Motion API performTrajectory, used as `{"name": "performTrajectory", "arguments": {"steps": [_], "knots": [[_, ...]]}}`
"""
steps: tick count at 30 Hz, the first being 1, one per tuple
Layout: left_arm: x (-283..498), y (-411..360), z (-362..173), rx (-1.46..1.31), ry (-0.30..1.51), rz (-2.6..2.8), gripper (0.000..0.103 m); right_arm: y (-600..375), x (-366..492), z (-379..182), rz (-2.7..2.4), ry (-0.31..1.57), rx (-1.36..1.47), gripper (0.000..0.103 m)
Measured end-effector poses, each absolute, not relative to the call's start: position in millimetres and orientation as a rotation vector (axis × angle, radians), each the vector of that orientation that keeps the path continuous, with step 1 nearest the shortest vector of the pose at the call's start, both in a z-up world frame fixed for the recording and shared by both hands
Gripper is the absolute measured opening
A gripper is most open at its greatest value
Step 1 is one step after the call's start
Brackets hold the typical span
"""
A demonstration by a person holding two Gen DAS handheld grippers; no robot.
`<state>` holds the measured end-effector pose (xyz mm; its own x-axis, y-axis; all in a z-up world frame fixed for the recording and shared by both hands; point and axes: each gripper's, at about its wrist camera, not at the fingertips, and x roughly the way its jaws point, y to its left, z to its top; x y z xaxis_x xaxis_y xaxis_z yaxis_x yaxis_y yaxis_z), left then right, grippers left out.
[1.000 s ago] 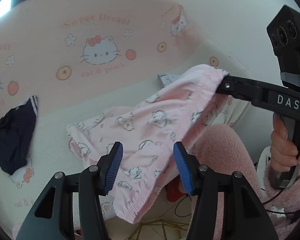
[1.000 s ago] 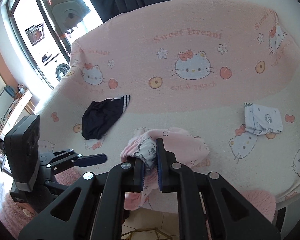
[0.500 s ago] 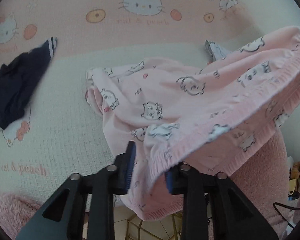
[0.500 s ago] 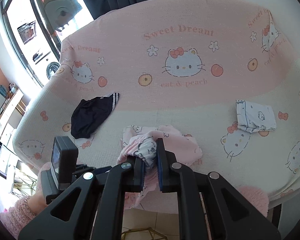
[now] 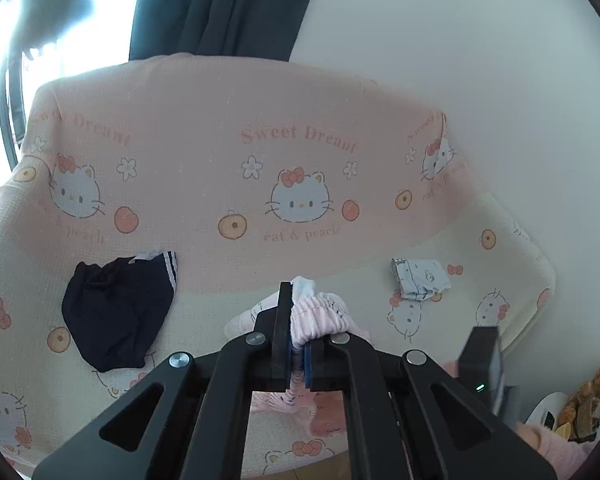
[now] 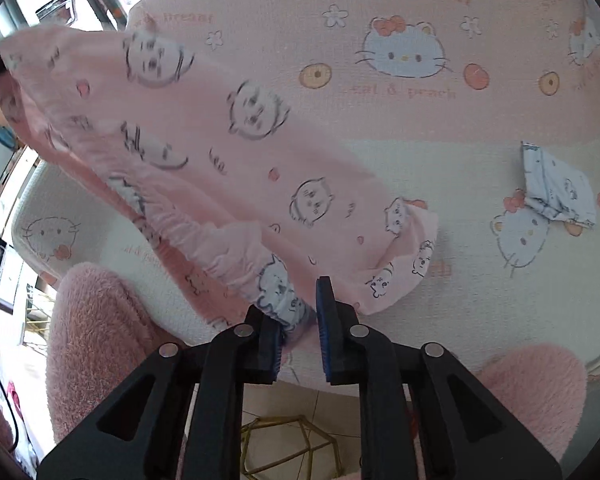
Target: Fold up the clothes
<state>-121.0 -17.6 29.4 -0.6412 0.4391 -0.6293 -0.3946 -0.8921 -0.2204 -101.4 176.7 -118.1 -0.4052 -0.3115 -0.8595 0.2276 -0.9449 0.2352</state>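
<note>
The pink cartoon-print shorts (image 6: 228, 132) hang stretched above the sofa seat, from the upper left down to my right gripper (image 6: 298, 318). Its jaws are opening: the gathered waistband (image 6: 276, 288) still lies between them against the left pad, and a gap shows before the right pad. In the left wrist view my left gripper (image 5: 298, 360) is shut on a bunch of the pink waistband (image 5: 320, 314), held up in front of the sofa. The right hand-held unit (image 5: 482, 360) shows low on the right there.
A pink cat-print blanket (image 5: 204, 184) covers the sofa. A navy garment (image 5: 116, 312) lies on the seat at left, a folded pale blue garment (image 6: 556, 188) at right. Fluffy pink fabric (image 6: 96, 328) sits at the front edge. A gold wire frame (image 6: 284, 440) stands on the floor.
My left gripper went from open to shut on the waistband and lifted it. My right gripper sank toward the seat and its jaws parted. The shorts now stretch between both.
</note>
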Motion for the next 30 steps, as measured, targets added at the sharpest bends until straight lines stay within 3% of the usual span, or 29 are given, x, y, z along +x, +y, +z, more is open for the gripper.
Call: {"name": "performTrajectory", "arguments": {"steps": [5,9,14,17,23,30], "knots": [[-111.3,-18.5,28.6,-0.982,-0.186,2.506,0.004,127.5,-99.1,-154.1,-2.304,-0.098,1.555,0.014],[-102.1,-37.4,33.1,-0.973,-0.212,2.567,0.004,106.1,-91.4,-182.7,-2.402,0.190,1.582,0.017],[-112.5,-74.3,16.1,-1.068,-0.183,2.620,0.004,174.5,-93.5,-171.6,-2.476,-0.021,1.617,0.017],[-127.1,-86.2,14.5,-1.122,-0.121,2.619,0.004,226.0,-110.7,-96.0,-2.651,-0.127,1.436,0.014],[-132.9,-71.0,72.5,-0.908,0.057,2.662,0.006,248.3,-125.1,98.7,-2.861,-0.078,0.904,0.014],[-125.4,-68.1,126.4,-0.759,0.108,2.642,0.008,240.5,-95.4,179.9,-2.918,-0.023,0.664,0.014]]}}
